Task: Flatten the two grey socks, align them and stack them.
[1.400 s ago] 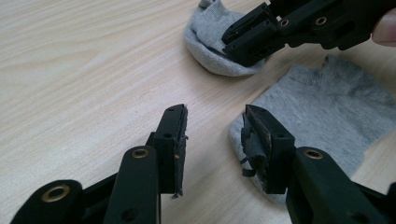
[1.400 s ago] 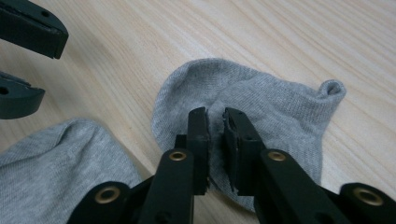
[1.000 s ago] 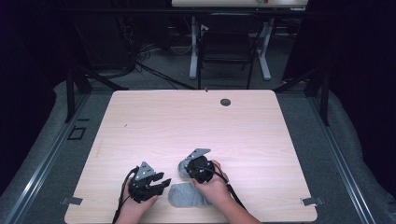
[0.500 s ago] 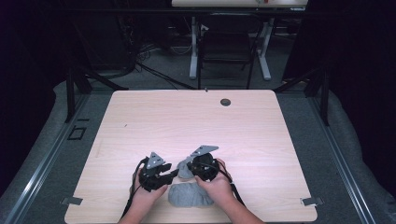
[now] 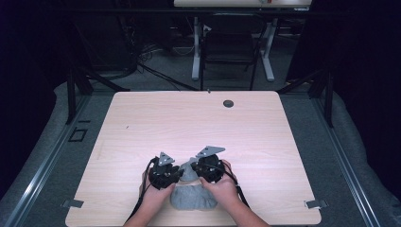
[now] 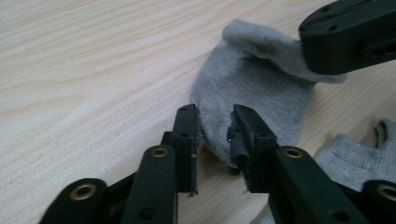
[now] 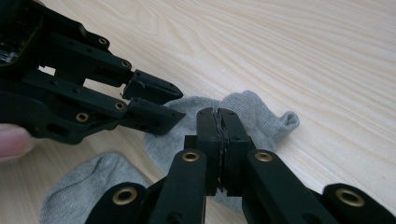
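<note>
A grey sock (image 6: 252,88) lies on the wooden table (image 5: 198,123) near its front edge. My right gripper (image 7: 217,114) is shut on a fold of this sock (image 7: 261,116) and holds that part slightly raised. My left gripper (image 6: 215,116) comes in from the left, and its jaws have just been closing. The sock's lower edge sits between them, and a gap still shows. Seen from above, the left gripper (image 5: 177,172) and the right gripper (image 5: 196,170) meet tip to tip over the sock (image 5: 189,166).
A second grey sock (image 5: 191,199) lies crumpled just in front of the first, between the person's hands, also seen as grey cloth (image 6: 355,154). A round black grommet (image 5: 228,103) sits near the table's far edge. Chairs and desk legs stand beyond.
My left gripper has moved right, up to the sock and the right gripper, and its jaws have narrowed around the sock's edge. The right gripper has stayed shut and nearly still.
</note>
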`<state>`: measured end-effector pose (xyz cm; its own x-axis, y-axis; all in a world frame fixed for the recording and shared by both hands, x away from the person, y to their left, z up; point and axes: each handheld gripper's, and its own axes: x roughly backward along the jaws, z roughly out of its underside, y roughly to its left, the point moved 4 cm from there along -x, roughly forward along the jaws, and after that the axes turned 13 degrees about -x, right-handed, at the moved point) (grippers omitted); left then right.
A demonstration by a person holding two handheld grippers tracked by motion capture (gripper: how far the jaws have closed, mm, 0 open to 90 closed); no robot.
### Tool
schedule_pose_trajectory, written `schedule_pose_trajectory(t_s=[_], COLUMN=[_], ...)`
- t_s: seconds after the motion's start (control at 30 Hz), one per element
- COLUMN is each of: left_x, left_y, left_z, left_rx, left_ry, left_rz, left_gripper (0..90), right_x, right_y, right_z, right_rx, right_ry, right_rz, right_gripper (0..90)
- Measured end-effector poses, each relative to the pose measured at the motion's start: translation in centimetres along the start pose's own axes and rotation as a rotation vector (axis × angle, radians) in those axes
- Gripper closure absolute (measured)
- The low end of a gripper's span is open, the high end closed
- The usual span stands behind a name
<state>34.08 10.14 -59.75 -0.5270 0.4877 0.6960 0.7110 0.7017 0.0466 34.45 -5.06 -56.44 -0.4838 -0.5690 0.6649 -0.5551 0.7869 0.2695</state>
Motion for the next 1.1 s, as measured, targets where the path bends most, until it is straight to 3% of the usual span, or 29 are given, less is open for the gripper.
schedule_pose_trajectory(t_s=[0.13,0.27,0.53,0.83,0.9,1.0,1.1], left_x=[0.2,0.4,0.5,0.3,0.4,0.9,1.5], left_y=[0.4,0.9,1.3,1.2,1.3,1.4,1.2], left_z=[0.1,0.2,0.3,0.5,0.4,0.1,-0.6], left_rx=[-0.011,-0.002,0.003,-0.007,-0.007,-0.009,-0.018], left_ry=[0.013,0.014,0.016,0.024,0.019,-0.006,-0.033], left_rz=[-0.022,-0.033,-0.041,-0.039,-0.033,-0.031,-0.026], left_gripper=[83.5,85.8,86.2,85.3,81.3,78.7,78.0], right_x=[0.6,1.3,2.7,3.2,3.4,4.0,4.5], right_y=[-0.3,-0.8,-2.7,-4.9,-5.1,-5.3,-4.9], right_z=[-0.1,0.0,1.4,3.5,3.6,3.3,2.5], right_rx=[-0.003,-0.005,-0.024,-0.082,-0.087,-0.062,-0.055], right_ry=[-0.016,-0.028,-0.022,0.027,0.045,0.03,-0.028], right_rz=[-0.002,0.006,0.047,0.078,0.082,0.106,0.099], right_gripper=[88.7,88.6,88.0,86.0,83.2,79.8,80.2])
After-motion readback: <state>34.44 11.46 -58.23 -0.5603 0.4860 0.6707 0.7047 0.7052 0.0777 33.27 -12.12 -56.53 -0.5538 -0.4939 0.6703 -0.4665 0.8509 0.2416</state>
